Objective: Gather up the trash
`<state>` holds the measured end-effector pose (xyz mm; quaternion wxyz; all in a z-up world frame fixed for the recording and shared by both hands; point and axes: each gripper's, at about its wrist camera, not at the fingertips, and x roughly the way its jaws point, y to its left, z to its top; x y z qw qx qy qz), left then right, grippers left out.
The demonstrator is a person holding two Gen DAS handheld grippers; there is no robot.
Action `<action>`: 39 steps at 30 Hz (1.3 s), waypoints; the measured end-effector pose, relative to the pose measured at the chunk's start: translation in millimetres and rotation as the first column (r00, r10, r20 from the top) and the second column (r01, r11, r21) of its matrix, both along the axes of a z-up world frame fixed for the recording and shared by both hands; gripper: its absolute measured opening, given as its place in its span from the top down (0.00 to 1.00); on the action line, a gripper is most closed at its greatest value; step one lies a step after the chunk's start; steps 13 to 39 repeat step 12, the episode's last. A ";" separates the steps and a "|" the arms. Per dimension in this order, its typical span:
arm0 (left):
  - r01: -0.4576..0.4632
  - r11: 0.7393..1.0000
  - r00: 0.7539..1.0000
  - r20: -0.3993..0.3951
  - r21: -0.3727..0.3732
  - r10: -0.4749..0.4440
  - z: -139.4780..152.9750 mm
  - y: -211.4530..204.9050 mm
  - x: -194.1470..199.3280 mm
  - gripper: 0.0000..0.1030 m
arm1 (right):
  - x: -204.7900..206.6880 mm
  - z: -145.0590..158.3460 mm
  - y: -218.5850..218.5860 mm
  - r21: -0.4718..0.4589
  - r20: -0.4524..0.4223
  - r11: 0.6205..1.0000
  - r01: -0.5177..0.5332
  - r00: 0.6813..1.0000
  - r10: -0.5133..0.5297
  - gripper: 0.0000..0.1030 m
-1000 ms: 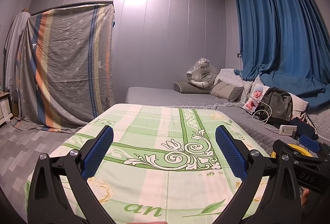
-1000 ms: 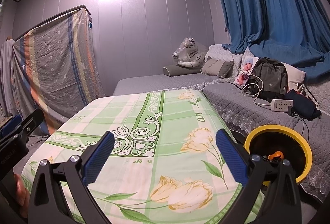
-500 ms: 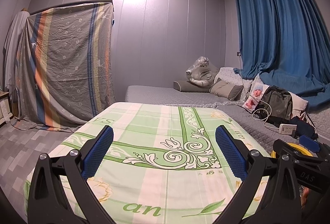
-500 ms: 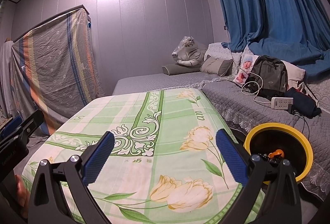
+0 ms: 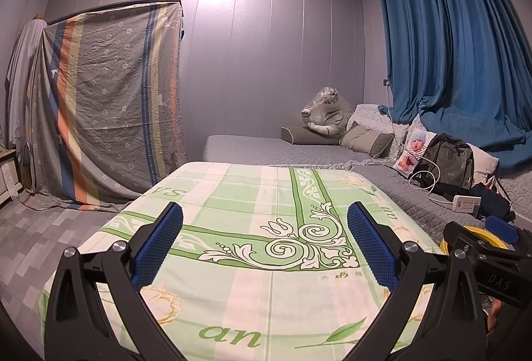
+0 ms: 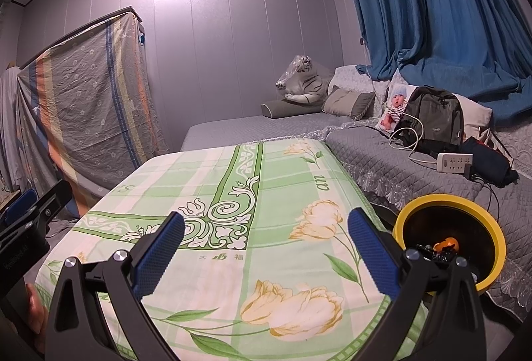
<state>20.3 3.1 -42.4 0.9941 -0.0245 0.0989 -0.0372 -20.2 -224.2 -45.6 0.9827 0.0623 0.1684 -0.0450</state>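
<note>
A yellow-rimmed black bin (image 6: 485, 221) stands at the table's right side, with dark wrappers and an orange piece (image 6: 447, 244) inside. Its rim also shows in the left wrist view (image 5: 478, 236). My left gripper (image 5: 265, 238) is open and empty above the table with the green floral cloth (image 5: 252, 194). My right gripper (image 6: 266, 244) is open and empty over the same cloth (image 6: 266, 175), just left of the bin. No trash shows on the cloth.
A grey sofa (image 6: 365, 141) runs behind and to the right, with cushions, a plush tiger (image 6: 301, 80), a backpack (image 6: 432, 120), a doll and a power strip (image 6: 454, 161). A striped sheet covers furniture (image 5: 109, 95) at left. Blue curtains hang at right.
Both views have drifted slightly; the scene sits a little differently in frame. Both grippers stay open and empty.
</note>
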 end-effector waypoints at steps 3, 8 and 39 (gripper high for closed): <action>0.006 1.000 1.000 -0.001 -0.001 -0.006 -0.2 -0.1 0.6 0.08 | -0.3 -0.4 0.4 -0.001 0.000 1.000 0.001 1.000 -0.001 0.08; 0.008 1.000 1.000 -0.006 -0.003 -0.008 -1.6 0.1 -0.3 0.08 | 0.3 -0.1 -0.9 0.002 -0.004 1.000 0.001 1.000 -0.001 0.08; 0.007 1.000 1.000 -0.007 -0.001 -0.007 -1.8 -0.9 0.1 0.08 | 0.7 -0.2 -2.3 0.006 -0.006 1.000 0.003 1.000 -0.003 0.08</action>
